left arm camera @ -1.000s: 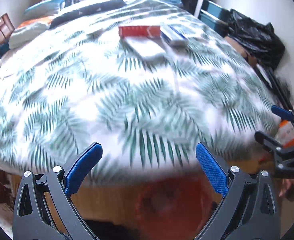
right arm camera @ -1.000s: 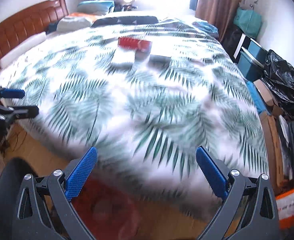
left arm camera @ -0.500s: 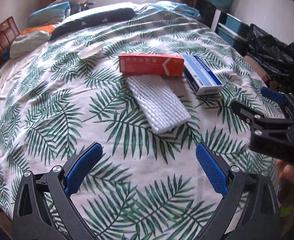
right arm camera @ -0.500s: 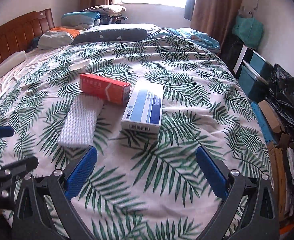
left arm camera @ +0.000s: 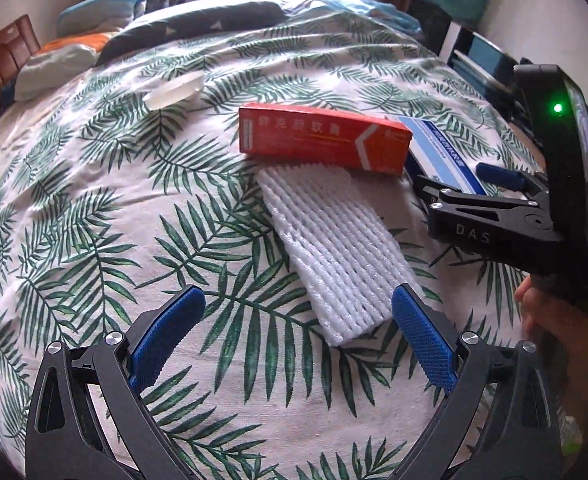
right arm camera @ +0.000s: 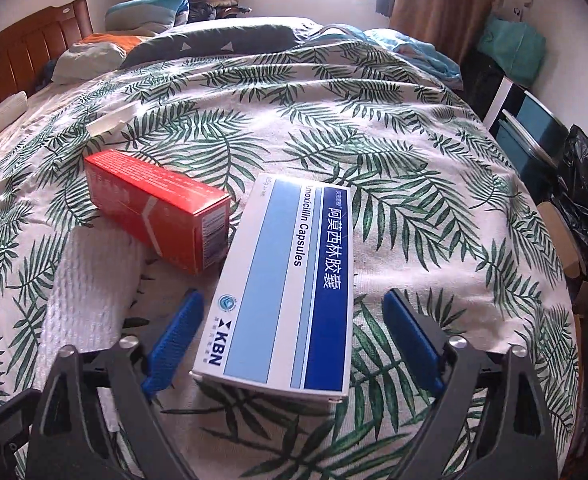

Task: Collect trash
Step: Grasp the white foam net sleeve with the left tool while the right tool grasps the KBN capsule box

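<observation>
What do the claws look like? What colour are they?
Each claw is a black frame with silver screws and two bumpy blue fingers. The left claw and right claw match. From the left camera, the right one's side shows the letters DAS and a green light. A bare hand holds it.

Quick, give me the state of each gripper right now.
Left gripper: open, holding nothing, the white foam net lying just ahead of it.
Right gripper: open, its jaws either side of the blue medicine box, not yet shut.
</observation>
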Motion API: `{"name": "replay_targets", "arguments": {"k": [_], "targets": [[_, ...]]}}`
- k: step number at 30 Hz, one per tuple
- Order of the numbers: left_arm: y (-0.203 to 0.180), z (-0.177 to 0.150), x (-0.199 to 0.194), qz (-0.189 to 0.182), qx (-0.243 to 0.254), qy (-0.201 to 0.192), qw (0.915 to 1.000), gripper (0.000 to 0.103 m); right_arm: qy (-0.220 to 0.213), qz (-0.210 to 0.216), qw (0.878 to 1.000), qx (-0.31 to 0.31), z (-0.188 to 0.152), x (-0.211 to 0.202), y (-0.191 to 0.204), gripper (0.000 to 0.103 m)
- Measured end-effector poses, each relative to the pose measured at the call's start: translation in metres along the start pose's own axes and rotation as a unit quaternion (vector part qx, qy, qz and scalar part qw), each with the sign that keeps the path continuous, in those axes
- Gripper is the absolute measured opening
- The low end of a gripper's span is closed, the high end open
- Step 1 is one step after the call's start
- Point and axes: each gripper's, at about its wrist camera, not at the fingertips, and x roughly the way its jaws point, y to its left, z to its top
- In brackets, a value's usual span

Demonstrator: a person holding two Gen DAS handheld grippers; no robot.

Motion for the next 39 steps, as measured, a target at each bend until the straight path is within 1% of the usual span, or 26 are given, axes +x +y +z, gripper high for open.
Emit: {"name": "replay_targets", "arguments": {"k": [1,2,5,8,11,13,16,17,19,20,22,23,25,26,27,28,29,31,34,37,39], "targets": [[-0.001,0.001,0.001,0.000,-0.001,-0.002,1.0000,0.097,0.007,0.003,1.000,0.003,0.000,0.004,-0.002,0.067],[-0.002,0.003,0.002,-0.001,-0.002,-0.002,1.0000,0.097,0.009,0.005,1.000,0.008,-0.001,0.005,-0.004,0.067],[-0.009,0.007,0.007,-0.008,-0.001,-0.003,1.0000,0.097,-0.003,0.005,1.000,0.020,-0.008,-0.004,-0.011,0.067],[-0.020,0.014,0.015,-0.004,0.005,-0.008,0.9999,0.097,-0.009,0.006,1.000,0.024,-0.021,-0.017,-0.020,0.067],[-0.025,0.020,0.027,0.000,-0.002,-0.009,1.0000,0.097,-0.008,0.009,0.999,0.030,-0.035,-0.027,-0.029,0.067],[-0.026,0.025,0.037,0.005,-0.008,-0.002,1.0000,0.097,-0.009,0.005,1.000,0.024,-0.045,-0.033,-0.033,0.067],[-0.025,0.030,0.052,-0.003,-0.017,0.010,0.9998,0.097,-0.013,0.003,1.000,0.017,-0.055,-0.040,-0.033,0.067],[-0.024,0.031,0.056,-0.002,-0.020,0.011,0.9997,0.097,-0.014,0.002,1.000,0.014,-0.057,-0.041,-0.033,0.067],[-0.023,0.031,0.059,-0.013,-0.026,0.009,0.9995,0.096,-0.016,0.003,1.000,0.013,-0.061,-0.042,-0.033,0.068],[-0.022,0.030,0.057,-0.015,-0.028,0.004,0.9995,0.094,-0.017,0.004,1.000,0.013,-0.061,-0.042,-0.033,0.068],[-0.024,0.029,0.056,-0.014,-0.021,0.000,0.9997,0.081,-0.015,0.004,1.000,0.013,-0.061,-0.041,-0.033,0.068],[-0.024,0.029,0.056,-0.012,-0.017,0.001,0.9998,0.079,-0.014,0.004,1.000,0.013,-0.061,-0.041,-0.032,0.068],[-0.024,0.028,0.053,-0.013,-0.012,-0.002,0.9998,0.064,-0.013,0.007,1.000,0.013,-0.060,-0.040,-0.032,0.067],[-0.024,0.027,0.052,-0.014,-0.011,-0.003,0.9998,0.061,-0.013,0.006,1.000,0.013,-0.060,-0.040,-0.032,0.068],[-0.023,0.027,0.050,-0.018,-0.012,-0.003,0.9998,0.055,-0.011,0.005,1.000,0.012,-0.060,-0.040,-0.032,0.070],[-0.022,0.026,0.048,-0.024,-0.013,-0.003,0.9996,0.049,-0.009,0.004,1.000,0.010,-0.059,-0.039,-0.031,0.075],[-0.021,0.025,0.046,-0.027,-0.013,-0.003,0.9995,0.046,-0.010,0.001,1.000,0.010,-0.058,-0.039,-0.031,0.081],[-0.022,0.024,0.041,-0.029,-0.007,-0.003,0.9995,0.038,-0.011,-0.006,1.000,0.006,-0.055,-0.038,-0.028,0.087],[-0.021,0.022,0.038,-0.037,-0.006,-0.001,0.9993,0.036,-0.003,-0.018,1.000,0.000,-0.050,-0.030,-0.027,0.086],[-0.021,0.021,0.041,-0.034,-0.003,0.002,0.9994,0.038,0.008,-0.006,1.000,0.008,-0.046,-0.023,-0.030,0.067],[-0.022,0.021,0.044,-0.029,0.002,0.005,0.9996,0.042,0.005,-0.008,1.000,0.011,-0.047,-0.025,-0.031,0.067]]}}
